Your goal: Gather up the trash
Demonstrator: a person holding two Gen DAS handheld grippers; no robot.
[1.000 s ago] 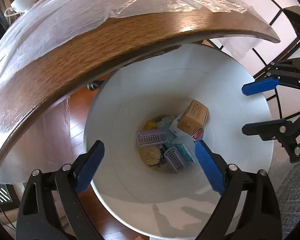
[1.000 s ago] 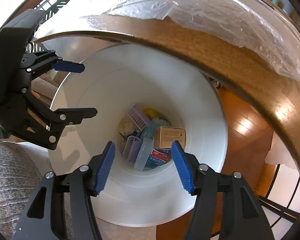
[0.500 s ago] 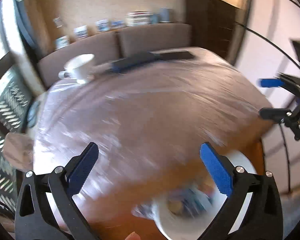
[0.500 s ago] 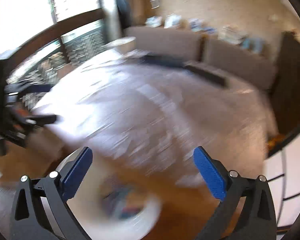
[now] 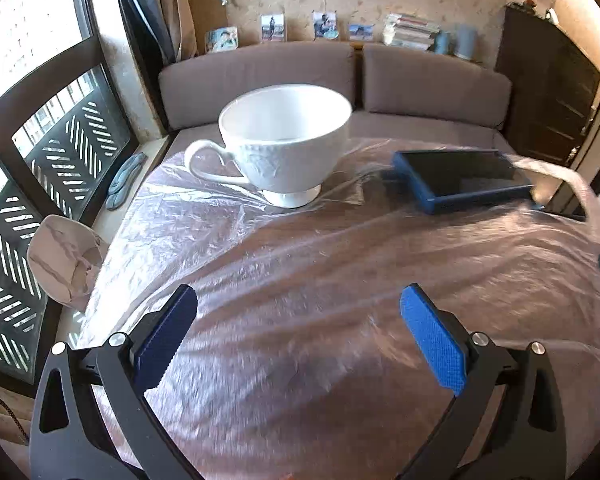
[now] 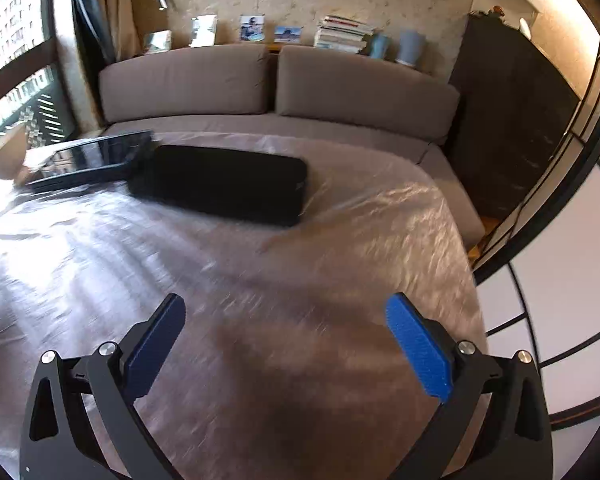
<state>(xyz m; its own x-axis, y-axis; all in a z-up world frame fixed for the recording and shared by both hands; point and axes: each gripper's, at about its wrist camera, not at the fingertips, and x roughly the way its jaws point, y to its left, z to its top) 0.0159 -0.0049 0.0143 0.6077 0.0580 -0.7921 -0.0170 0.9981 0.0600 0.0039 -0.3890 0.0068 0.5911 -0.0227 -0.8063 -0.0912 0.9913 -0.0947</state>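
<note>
Left gripper, right gripper: jaws wide apart, empty. No trash visible on table. Cup at 12 o'clock: fragile, not trash. Plastic sheet: thin, slippery; pinch edge.

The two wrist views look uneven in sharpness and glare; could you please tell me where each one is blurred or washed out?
Left wrist view: the white cup and sofa are sharp, the plastic sheet near the open left gripper smears. Right wrist view: window glare whitens the sheet at left, the black phone is softened, and streaks surround the open right gripper.
</note>
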